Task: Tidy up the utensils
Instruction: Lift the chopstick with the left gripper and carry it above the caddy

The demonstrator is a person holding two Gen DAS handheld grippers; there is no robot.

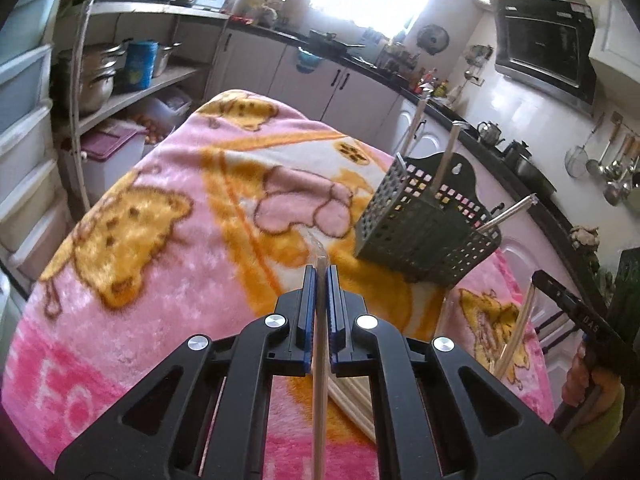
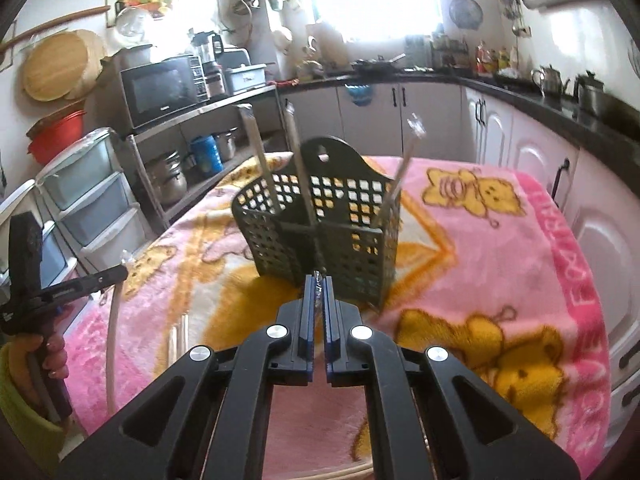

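Left wrist view: left gripper (image 1: 320,274) clamps a wrapped chopstick pair (image 1: 319,360) (right gripper (image 2: 317,282) likewise pinches one (image 2: 318,294)) near the basket (image 1: 424,220).

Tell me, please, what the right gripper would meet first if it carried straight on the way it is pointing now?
Most likely the dark perforated utensil basket. The right gripper, shut on a wrapped chopstick, points at the basket's near corner, with only the pink blanket below. Depth is unclear, so the gap is hard to judge.

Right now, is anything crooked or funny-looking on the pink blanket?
Yes. The dark holder sits tilted on the soft blanket, and its three wrapped sticks lean apart in different directions instead of standing straight.
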